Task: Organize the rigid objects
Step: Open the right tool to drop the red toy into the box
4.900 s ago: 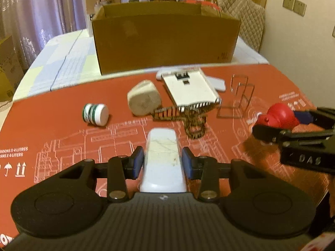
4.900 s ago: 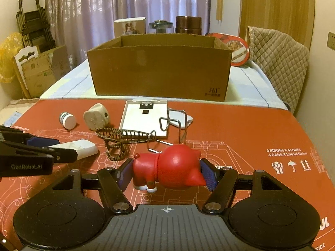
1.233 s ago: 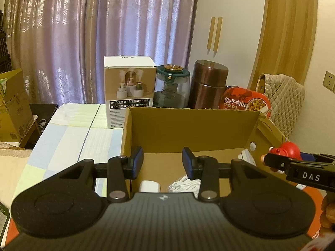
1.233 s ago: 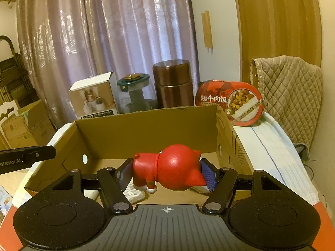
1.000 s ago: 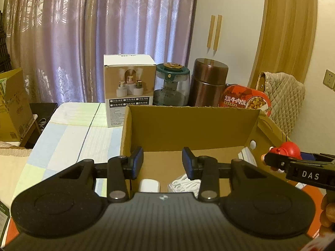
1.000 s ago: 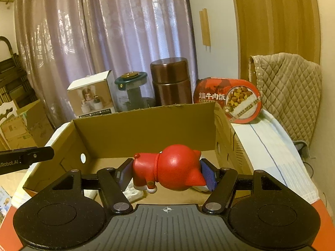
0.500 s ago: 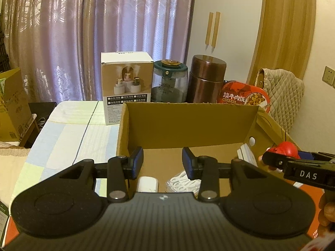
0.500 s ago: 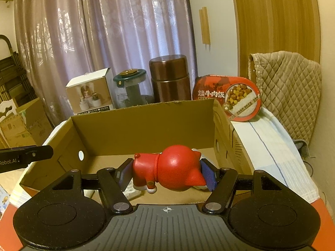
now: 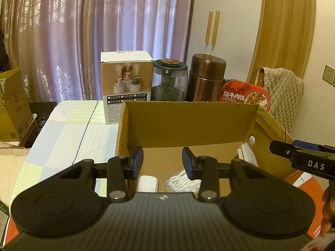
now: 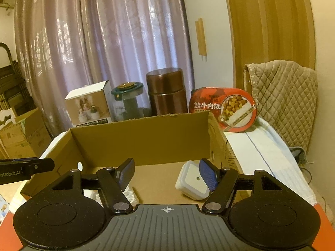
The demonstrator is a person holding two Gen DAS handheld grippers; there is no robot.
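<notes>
An open cardboard box (image 9: pixel 188 123) stands in front of both grippers; it also shows in the right wrist view (image 10: pixel 142 138). My left gripper (image 9: pixel 162 161) is open and empty over the box's near left side. Below it lie a white rounded case (image 9: pixel 147 183) and a coiled white cable (image 9: pixel 181 183). My right gripper (image 10: pixel 166 172) is open and empty over the box. A white square plug (image 10: pixel 193 181) lies in the box by its right finger. The red toy is out of sight.
Behind the box stand a white product carton (image 9: pixel 125 92), a green-lidded jar (image 9: pixel 168 82), a copper canister (image 9: pixel 206 78) and a red meal tub (image 9: pixel 245 98). A quilted chair (image 10: pixel 284 96) is at the right. A pale checked cloth (image 9: pixel 69 129) covers the table at left.
My right gripper has opened and the red toy has left it, out of sight now. The left gripper stays open and has drifted slightly nearer the box.
</notes>
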